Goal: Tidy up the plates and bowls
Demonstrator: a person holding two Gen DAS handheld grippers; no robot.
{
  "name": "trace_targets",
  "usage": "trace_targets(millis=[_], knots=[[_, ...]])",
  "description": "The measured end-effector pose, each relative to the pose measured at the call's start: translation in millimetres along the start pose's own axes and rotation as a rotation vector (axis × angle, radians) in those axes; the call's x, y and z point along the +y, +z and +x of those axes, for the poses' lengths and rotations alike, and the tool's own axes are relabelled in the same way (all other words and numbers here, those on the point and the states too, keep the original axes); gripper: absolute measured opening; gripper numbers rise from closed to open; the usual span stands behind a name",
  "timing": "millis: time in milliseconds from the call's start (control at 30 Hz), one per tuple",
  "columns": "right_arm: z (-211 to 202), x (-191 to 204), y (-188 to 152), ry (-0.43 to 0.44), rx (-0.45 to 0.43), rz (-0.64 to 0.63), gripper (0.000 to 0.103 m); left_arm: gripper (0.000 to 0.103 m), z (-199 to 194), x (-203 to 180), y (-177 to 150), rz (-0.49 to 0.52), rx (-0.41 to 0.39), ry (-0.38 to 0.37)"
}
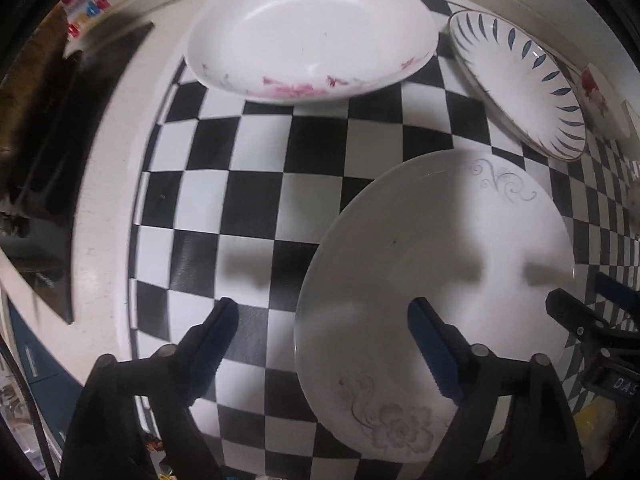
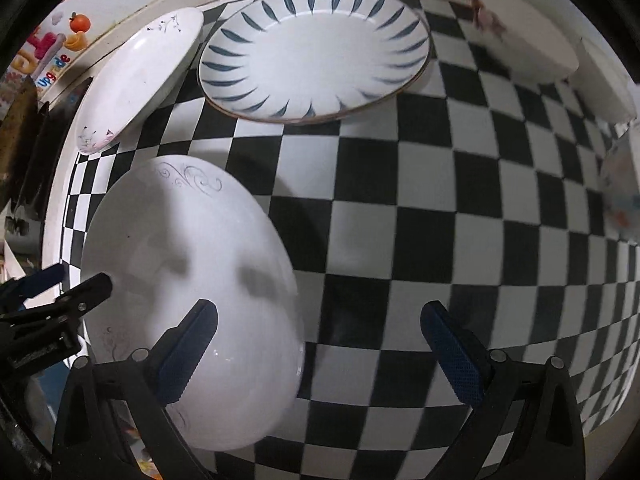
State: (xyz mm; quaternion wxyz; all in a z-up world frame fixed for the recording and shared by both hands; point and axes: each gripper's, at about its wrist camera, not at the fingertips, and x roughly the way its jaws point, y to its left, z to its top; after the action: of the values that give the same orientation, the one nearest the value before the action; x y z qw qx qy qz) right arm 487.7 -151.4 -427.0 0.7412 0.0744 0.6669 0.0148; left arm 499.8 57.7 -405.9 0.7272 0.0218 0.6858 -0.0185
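Both jaws spread over scroll plate (image 2: 188,264) edges.

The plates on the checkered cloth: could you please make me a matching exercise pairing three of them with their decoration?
Things:
1. Nearest round white plate
2. Far-left round white plate
3. Far-right round white plate

Decoration:
A. Dark blue leaf strokes around the rim
B. Pink flowers on the rim
C. Grey scrolls and a pale flower

Pairs: 1-C, 2-B, 3-A

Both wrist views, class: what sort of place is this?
Probably a home kitchen or dining table: a checkered tablecloth, a blue-leaf plate among several dishes, and colourful stickers on the wall behind.
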Motion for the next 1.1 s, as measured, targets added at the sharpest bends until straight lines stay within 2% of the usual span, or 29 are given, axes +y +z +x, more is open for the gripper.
trace_targets(millis=[200, 300, 467, 533, 567, 633, 667, 700, 733, 833, 1100], knots=[[16, -5, -3, 0.029, 0.05, 0.036, 0.1, 0.076, 16, 3, 1, 0.022, 0.055, -0.06], [22, -5, -3, 0.06, 0.068, 0.044, 0.096, 0.074, 21, 5, 1, 0.011, 0.063, -0.095], [22, 2, -5, 0.076, 0.072, 0.023, 0.095, 0.073, 19, 6, 2, 0.025, 0.056, -0.11], [22, 5, -6, 0.084, 0.073, 0.017, 0.093, 0.07, 15, 9, 4, 0.033, 0.052, -0.118], [20, 5, -1, 0.089, 0.072, 0.017, 0.091, 0.065, 13, 10, 4, 0.044, 0.048, -0.113], [15, 6, 0, 0.098, 0.068, 0.023, 0.078, 0.053, 9, 18, 6, 0.06, 0.042, -0.133], [13, 6, 1, 0.1, 0.066, 0.023, 0.071, 0.041, 7, 21, 6, 0.061, 0.048, -0.156], [11, 6, 1, 0.105, 0.068, 0.028, 0.057, 0.035, 6, 21, 6, 0.063, 0.061, -0.183], [10, 6, 2, 0.116, 0.074, 0.037, 0.04, 0.035, 5, 19, 6, 0.065, 0.064, -0.179], [10, 3, 5, 0.117, 0.093, 0.054, 0.031, 0.035, 1, 20, 3, 0.066, 0.057, -0.174], [14, -3, 2, 0.153, 0.12, 0.105, 0.027, 0.034, 0, 17, 1, 0.062, 0.085, -0.162]])
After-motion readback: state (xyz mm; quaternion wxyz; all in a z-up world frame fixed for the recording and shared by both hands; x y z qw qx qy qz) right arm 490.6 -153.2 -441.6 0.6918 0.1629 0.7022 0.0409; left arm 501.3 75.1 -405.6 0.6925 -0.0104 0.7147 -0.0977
